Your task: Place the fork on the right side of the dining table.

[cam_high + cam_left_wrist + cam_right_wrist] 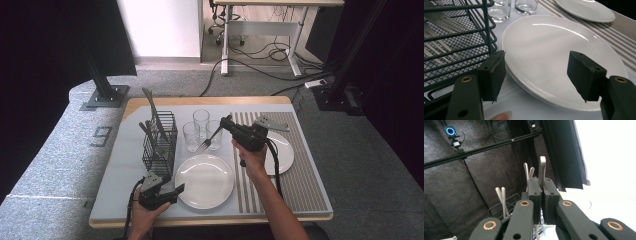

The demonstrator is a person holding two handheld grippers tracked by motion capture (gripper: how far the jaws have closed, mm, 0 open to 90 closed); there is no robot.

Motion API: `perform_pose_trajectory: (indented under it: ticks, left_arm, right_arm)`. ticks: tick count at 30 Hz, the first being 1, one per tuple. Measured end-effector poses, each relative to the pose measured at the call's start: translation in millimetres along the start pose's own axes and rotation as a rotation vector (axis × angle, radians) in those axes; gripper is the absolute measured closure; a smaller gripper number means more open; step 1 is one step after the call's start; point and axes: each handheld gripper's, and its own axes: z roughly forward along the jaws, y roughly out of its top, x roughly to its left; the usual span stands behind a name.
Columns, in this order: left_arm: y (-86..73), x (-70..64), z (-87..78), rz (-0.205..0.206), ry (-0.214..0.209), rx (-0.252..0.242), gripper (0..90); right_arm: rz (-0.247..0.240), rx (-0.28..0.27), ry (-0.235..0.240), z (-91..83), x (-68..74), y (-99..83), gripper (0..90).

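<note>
My right gripper (225, 123) hangs over the middle of the table, shut on the handle of a silver fork (210, 139). The fork's tines point down and to the left, in front of the glasses. In the right gripper view the fork's handle end (542, 167) sticks up between the closed jaws of my right gripper (542, 187). At the front left my left gripper (172, 192) rests open beside a white plate (205, 180). The left gripper view has this gripper (539, 75) open with nothing in it, and the plate (549, 45) lies just beyond the jaws.
A black wire cutlery basket (160, 145) (456, 37) with several utensils stands at the left. Three clear glasses (191, 136) stand behind the plate. A second white plate (285, 150) lies on a striped placemat (300, 175) at the right.
</note>
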Motion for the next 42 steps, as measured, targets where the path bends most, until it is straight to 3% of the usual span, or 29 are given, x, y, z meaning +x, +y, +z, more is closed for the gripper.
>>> perform_pose_trajectory:
  ticks: [42]
  left_arm:
    - [-0.4, 0.5, 0.2, -0.001, 0.006, 0.002, 31.5]
  right_arm:
    - [0.014, -0.01, -0.047, -29.6, -13.1, -7.6, 86.8]
